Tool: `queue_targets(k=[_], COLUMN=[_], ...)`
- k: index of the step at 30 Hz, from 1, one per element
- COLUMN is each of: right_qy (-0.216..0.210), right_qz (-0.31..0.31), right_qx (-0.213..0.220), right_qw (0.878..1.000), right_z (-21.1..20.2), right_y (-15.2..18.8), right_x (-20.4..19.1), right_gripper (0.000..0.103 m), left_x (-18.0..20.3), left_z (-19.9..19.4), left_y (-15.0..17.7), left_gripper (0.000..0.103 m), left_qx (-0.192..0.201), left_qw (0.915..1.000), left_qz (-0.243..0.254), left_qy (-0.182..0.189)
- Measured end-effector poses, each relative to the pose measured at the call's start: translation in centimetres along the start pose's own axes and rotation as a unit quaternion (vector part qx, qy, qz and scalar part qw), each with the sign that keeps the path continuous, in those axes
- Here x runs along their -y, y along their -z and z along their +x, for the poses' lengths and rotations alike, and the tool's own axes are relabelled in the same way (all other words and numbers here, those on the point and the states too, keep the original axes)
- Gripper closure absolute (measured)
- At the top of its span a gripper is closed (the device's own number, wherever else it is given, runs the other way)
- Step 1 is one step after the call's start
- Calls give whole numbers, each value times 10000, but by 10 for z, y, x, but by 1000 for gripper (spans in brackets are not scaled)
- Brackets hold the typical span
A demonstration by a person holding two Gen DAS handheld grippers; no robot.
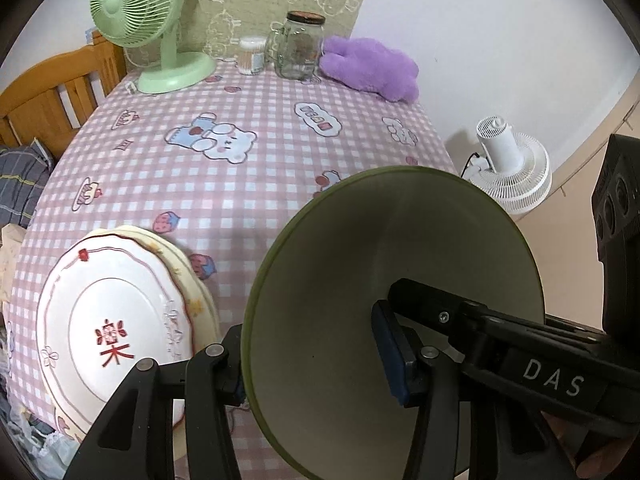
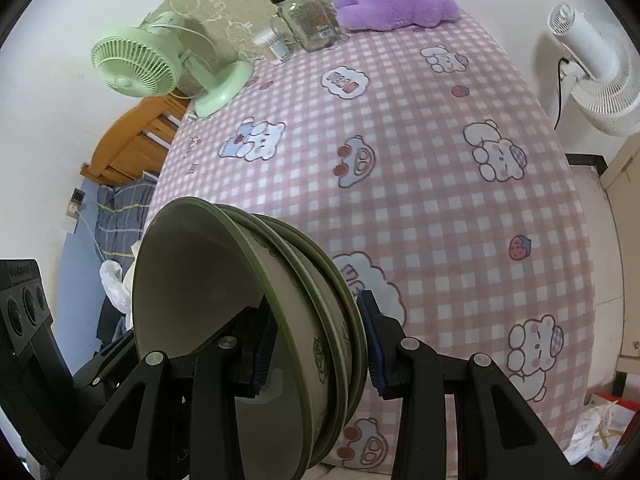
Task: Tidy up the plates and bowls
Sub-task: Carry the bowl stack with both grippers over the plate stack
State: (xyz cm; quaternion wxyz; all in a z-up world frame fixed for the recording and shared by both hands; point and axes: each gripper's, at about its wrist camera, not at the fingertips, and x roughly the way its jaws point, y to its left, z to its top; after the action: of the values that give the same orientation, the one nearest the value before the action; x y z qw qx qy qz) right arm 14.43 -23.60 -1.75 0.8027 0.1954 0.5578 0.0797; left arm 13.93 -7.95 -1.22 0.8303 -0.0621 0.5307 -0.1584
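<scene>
Bowls point(image 2: 248, 320), three nested with green rims, sit pinched at the rim in the right gripper point(image 2: 316, 352), its fingers point(image 2: 372, 344) closed on inner and outer walls. The left gripper point(image 1: 316, 356) likewise clamps one green-rimmed bowl point(image 1: 384, 320), tilted above the table point(image 1: 256, 184). Stacking seems underway; next, probably nesting this bowl into the others. Plates point(image 1: 116, 328) lie stacked near the table's front left edge. Beyond: green fan point(image 1: 136, 12), jar point(image 1: 300, 44), purple plush toy point(image 1: 372, 68), white fan point(image 1: 512, 172).

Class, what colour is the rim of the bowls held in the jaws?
Dark olive green rim, clearest in the right wrist view.
</scene>
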Motion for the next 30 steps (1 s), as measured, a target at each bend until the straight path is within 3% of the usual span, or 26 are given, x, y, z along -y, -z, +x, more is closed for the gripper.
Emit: queue_targets(k=[30], right_qy=[249], right_qz=[325], right_qx=[227], right_qw=[9989], right_z=[46], right_y=[23], right_x=[-139], right_gripper=[61], left_x=[-143], left_z=[-50], left_y=[-4], left_gripper=[53], left_qx=[-48], left_qw=[9991], left_qz=[254], left_qy=[329])
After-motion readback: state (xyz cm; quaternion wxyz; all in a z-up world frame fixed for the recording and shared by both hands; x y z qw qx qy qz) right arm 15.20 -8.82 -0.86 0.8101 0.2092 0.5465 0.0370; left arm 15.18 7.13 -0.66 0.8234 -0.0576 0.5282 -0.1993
